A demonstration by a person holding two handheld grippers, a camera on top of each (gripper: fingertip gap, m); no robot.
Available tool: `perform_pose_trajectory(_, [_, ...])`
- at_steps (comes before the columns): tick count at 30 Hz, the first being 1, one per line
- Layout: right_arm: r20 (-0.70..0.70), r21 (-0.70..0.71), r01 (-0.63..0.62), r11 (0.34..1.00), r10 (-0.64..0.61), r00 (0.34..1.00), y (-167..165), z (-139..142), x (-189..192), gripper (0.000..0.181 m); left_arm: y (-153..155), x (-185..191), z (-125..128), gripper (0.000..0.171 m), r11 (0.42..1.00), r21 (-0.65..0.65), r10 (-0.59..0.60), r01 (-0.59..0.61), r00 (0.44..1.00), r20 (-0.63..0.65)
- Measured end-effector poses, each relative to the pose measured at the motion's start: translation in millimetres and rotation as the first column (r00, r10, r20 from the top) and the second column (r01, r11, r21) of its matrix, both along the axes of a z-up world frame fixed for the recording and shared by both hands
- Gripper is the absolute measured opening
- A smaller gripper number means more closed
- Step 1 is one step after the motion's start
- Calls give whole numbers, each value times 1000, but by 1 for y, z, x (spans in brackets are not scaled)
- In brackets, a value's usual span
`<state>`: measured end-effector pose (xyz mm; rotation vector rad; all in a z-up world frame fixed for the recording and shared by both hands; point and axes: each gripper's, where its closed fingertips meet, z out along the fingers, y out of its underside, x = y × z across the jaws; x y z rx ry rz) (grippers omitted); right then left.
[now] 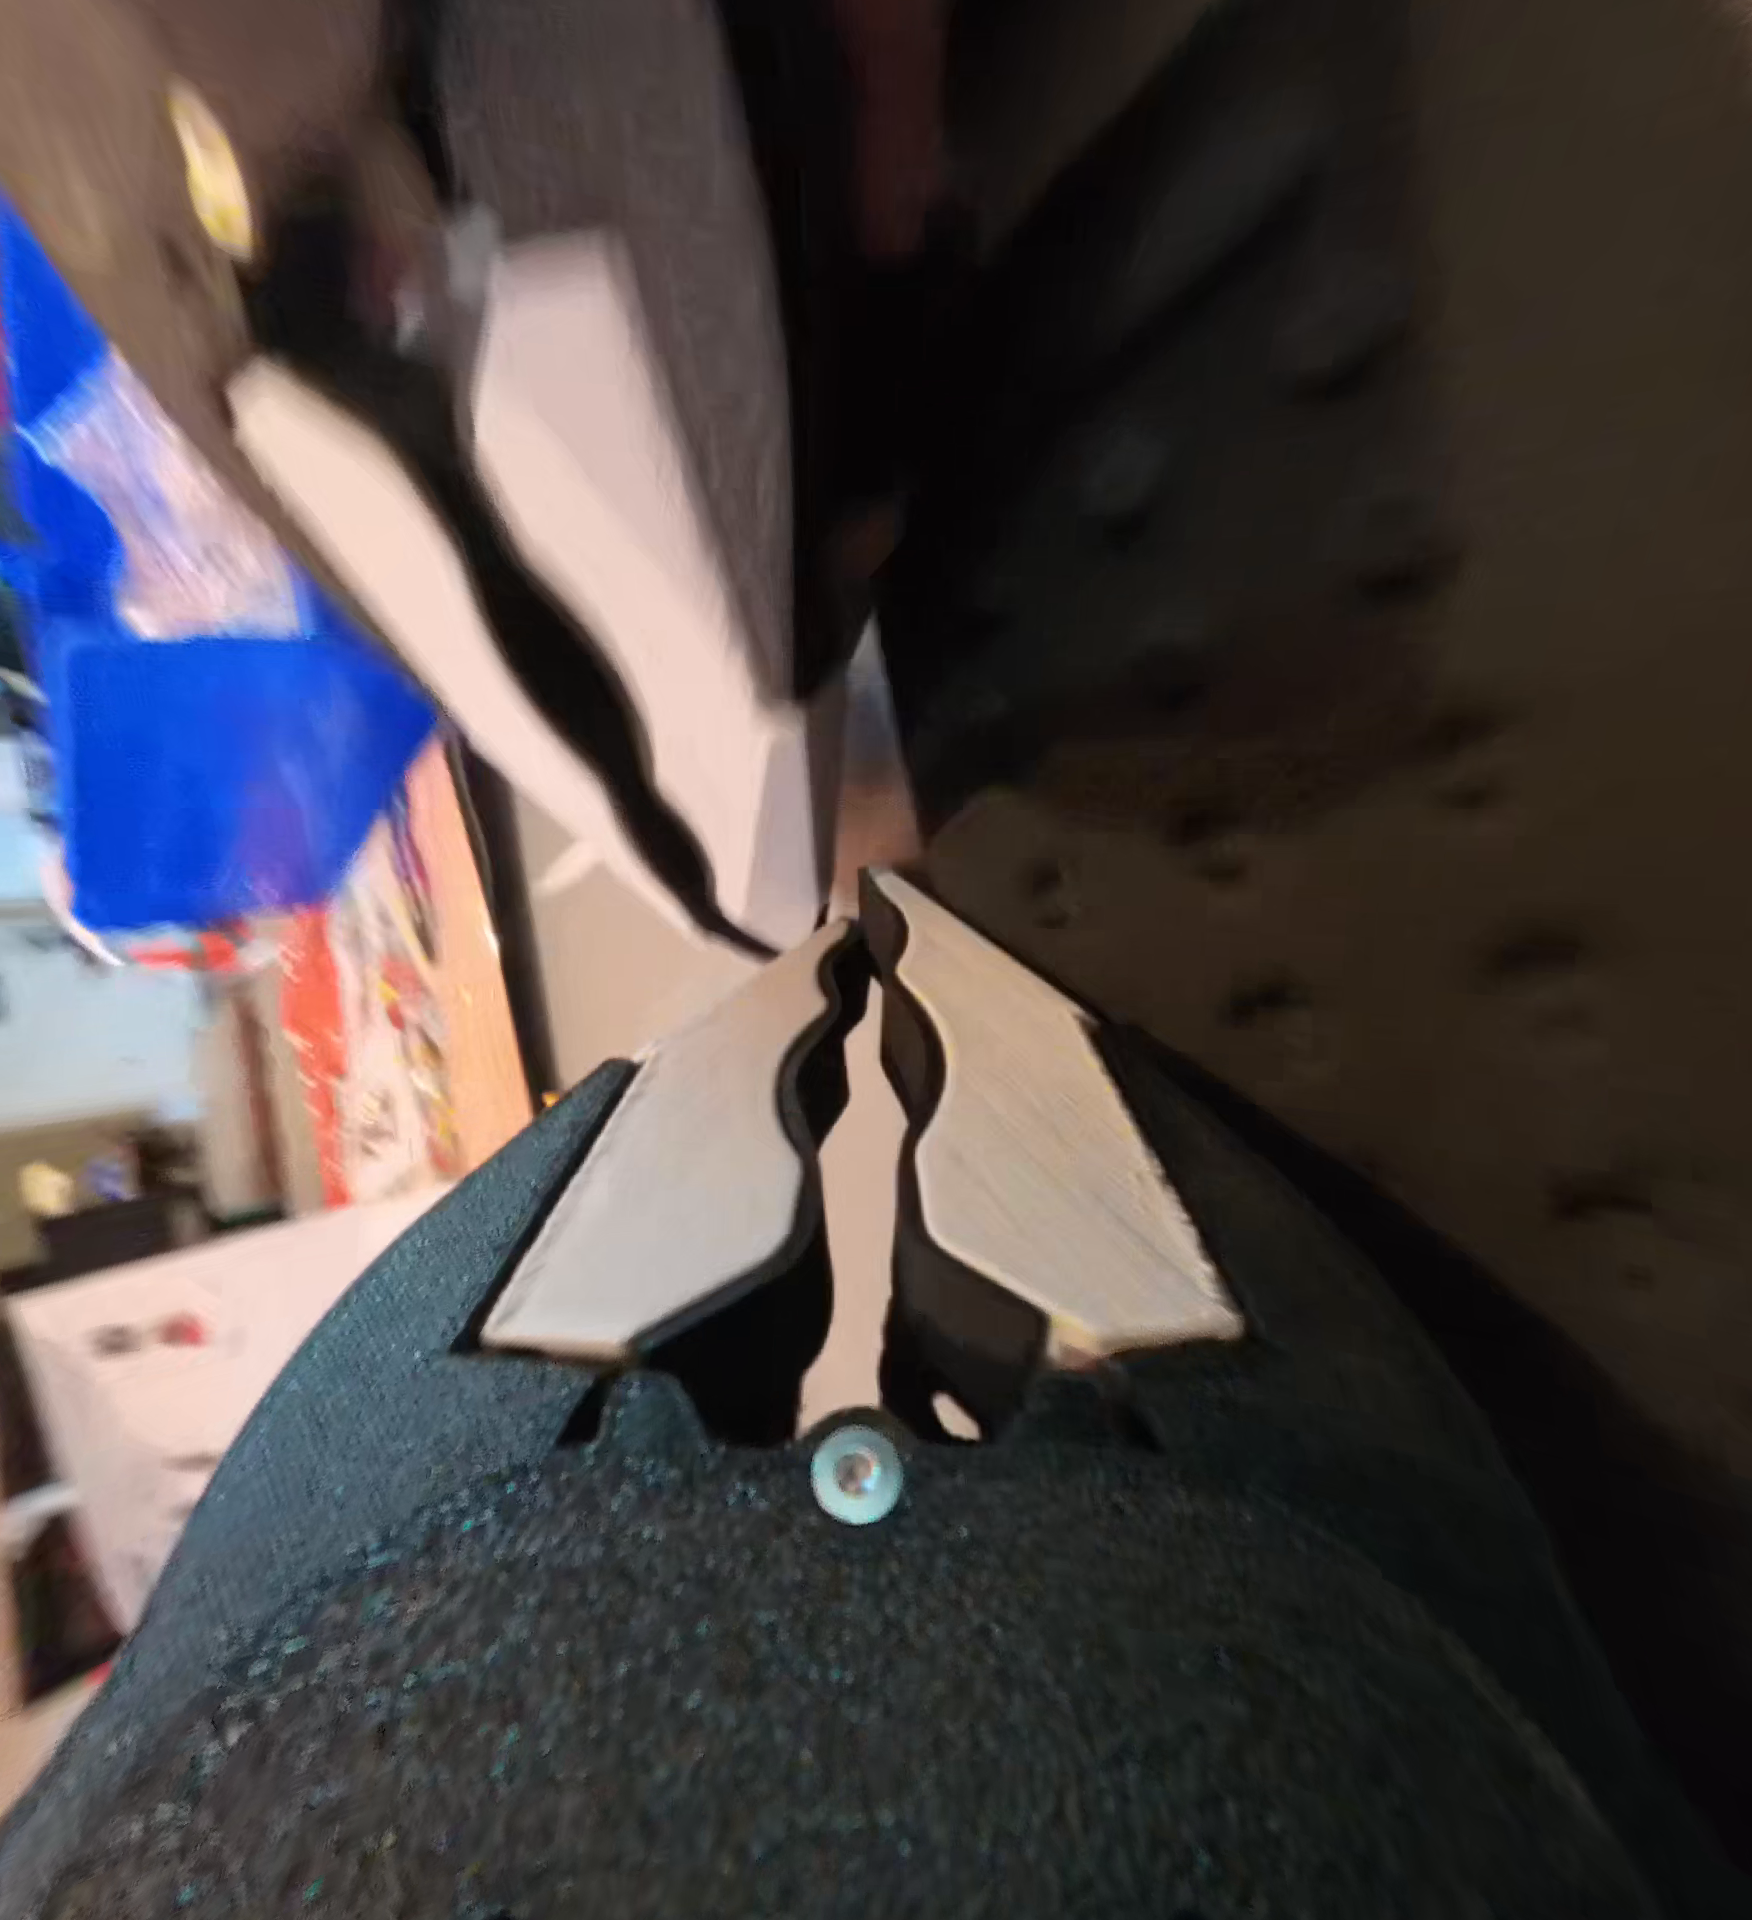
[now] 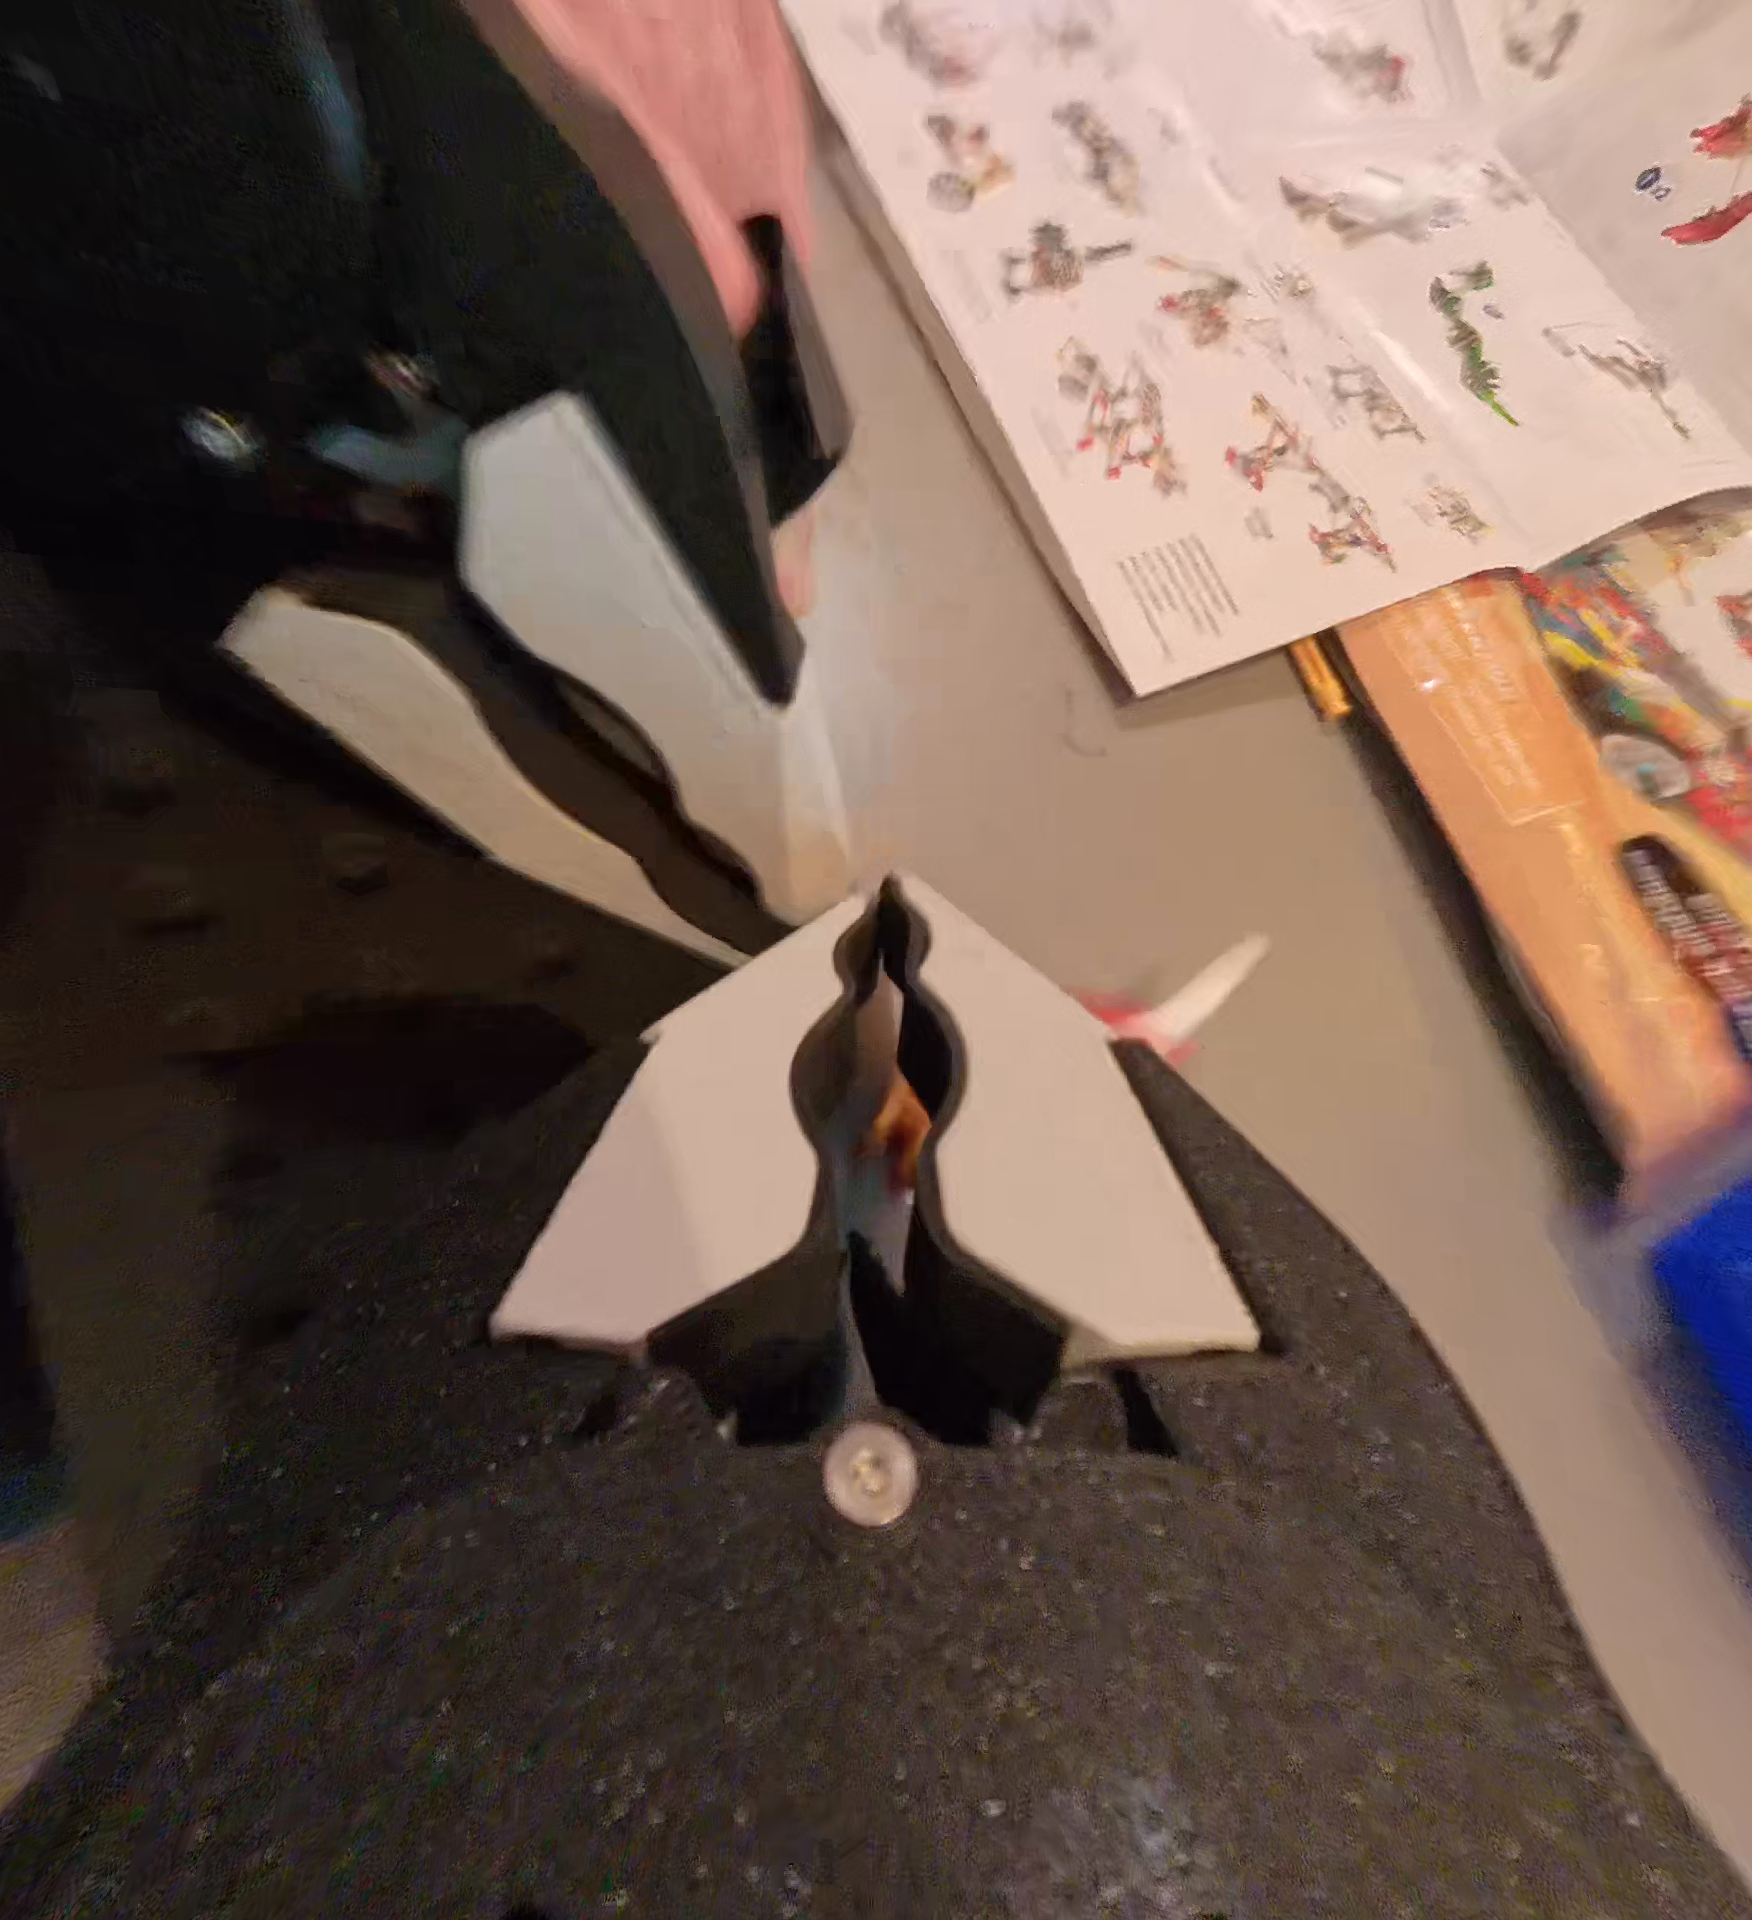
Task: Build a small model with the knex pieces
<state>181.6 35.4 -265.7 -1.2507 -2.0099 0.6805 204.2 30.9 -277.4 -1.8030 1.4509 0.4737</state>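
Observation:
In the left wrist view my left gripper (image 1: 867,920) has its tips together, with only a thin wavy slit lower down and nothing between the pads. My right gripper (image 1: 763,948) comes in from the upper left, also shut, and its tip almost meets mine. In the right wrist view my right gripper (image 2: 882,896) is shut at the tip over the grey table (image 2: 1059,810). The left gripper (image 2: 784,920) sits tip to tip with it from the upper left. A small orange bit (image 2: 895,1127) shows through the slit below the tips. A white rod with a red piece (image 2: 1199,1003) lies just right of my right finger.
A printed sheet with pictures of models (image 2: 1267,312) lies at the back right. A cardboard box with colourful pictures (image 2: 1599,831) and a blue container (image 2: 1745,1340) stand on the right. The left wrist view shows the blue object (image 1: 207,748) and the box (image 1: 404,987) at left, blurred.

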Motion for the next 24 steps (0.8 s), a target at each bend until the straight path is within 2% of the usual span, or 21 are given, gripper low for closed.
perform_pose_trajectory(1, [9, 14, 12, 1000, -13, 1000, 5, -3, -1, 0, -1, 0, -1, 0, 1000, -13, -15, 15, 999, -40])
perform_pose_trajectory(4, [-52, -50, -2, 999, 0, 999, -1, 4, -10, 0, -4, -1, 2, 0, 999, -50, -15, 21, 994, 109])
perform_pose_trajectory(10, [-97, -72, 12, 997, -19, 995, 9, 13, -10, 2, 3, -10, 0, 0, 999, -52, 16, -10, 993, 120])
perform_pose_trajectory(14, [-195, -55, 92, 994, -101, 976, 28, 28, -9, 9, 6, -17, 4, 12, 998, -58, 27, -16, 980, 199])
perform_pose_trajectory(19, [-422, -164, 191, 968, -244, 873, 42, 74, 5, 16, 21, -43, 17, 27, 992, -8, 122, -124, 954, 274])
perform_pose_trajectory(22, [-482, -168, 285, 944, -331, 811, 57, 91, 30, 22, 24, -57, 22, 35, 986, -2, 158, -165, 938, 309])
perform_pose_trajectory(24, [-477, -177, 329, 927, -374, 796, 65, 87, 44, 22, 24, -57, 20, 38, 986, -40, 167, -164, 920, 355])
